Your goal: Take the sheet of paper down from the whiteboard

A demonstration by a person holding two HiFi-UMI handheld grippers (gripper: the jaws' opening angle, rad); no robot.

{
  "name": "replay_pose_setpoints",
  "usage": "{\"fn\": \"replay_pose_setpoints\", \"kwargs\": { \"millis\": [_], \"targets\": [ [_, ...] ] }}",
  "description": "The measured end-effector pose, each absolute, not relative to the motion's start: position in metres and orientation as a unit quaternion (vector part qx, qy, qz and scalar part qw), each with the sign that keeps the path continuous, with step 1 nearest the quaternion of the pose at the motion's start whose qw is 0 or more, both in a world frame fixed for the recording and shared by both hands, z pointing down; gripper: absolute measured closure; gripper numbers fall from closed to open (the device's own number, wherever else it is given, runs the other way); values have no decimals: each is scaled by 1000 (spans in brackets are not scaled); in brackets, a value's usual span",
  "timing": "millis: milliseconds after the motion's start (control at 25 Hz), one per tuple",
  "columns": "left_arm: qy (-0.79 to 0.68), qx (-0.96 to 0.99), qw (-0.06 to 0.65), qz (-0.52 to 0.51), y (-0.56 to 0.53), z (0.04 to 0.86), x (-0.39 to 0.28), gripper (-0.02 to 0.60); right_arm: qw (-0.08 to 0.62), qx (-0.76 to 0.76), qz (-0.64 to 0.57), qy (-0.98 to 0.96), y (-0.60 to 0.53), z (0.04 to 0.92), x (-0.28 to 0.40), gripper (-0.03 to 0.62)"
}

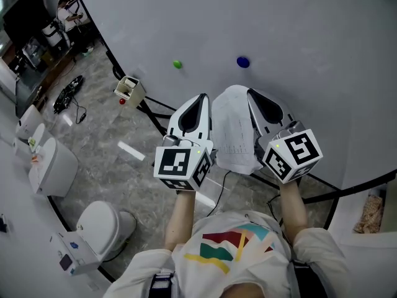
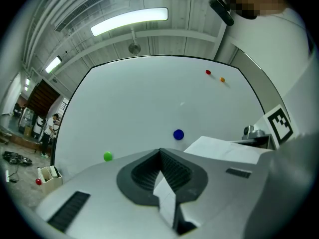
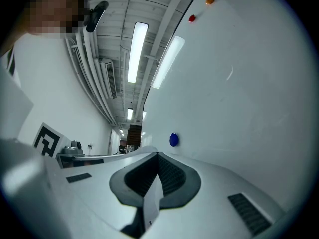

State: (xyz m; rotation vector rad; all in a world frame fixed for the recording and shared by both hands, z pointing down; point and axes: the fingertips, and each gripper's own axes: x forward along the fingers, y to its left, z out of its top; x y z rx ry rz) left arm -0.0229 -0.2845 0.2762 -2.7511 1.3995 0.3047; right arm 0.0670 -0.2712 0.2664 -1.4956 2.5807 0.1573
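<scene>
The left gripper has its jaws closed tight on the left edge of the sheet of paper, with a white fold of it pinched between the ribbed pads. The right gripper is clamped the same way on the sheet's right edge, a strip of paper caught between its pads. The sheet spans the gap between the two sets of fingers, bowed, in front of the whiteboard. A blue magnet sits on the board just beyond the fingertips, and a green magnet lies off to the left of the left fingers
</scene>
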Motion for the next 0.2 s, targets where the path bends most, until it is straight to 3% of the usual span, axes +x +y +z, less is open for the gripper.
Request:
{"fn": "replay_pose_setpoints", "kwargs": {
  "millis": [200],
  "targets": [
    [450,-888,18,91,-284,280,-20,537,79,-490,60,866,-270,262,66,580]
  ]
}}
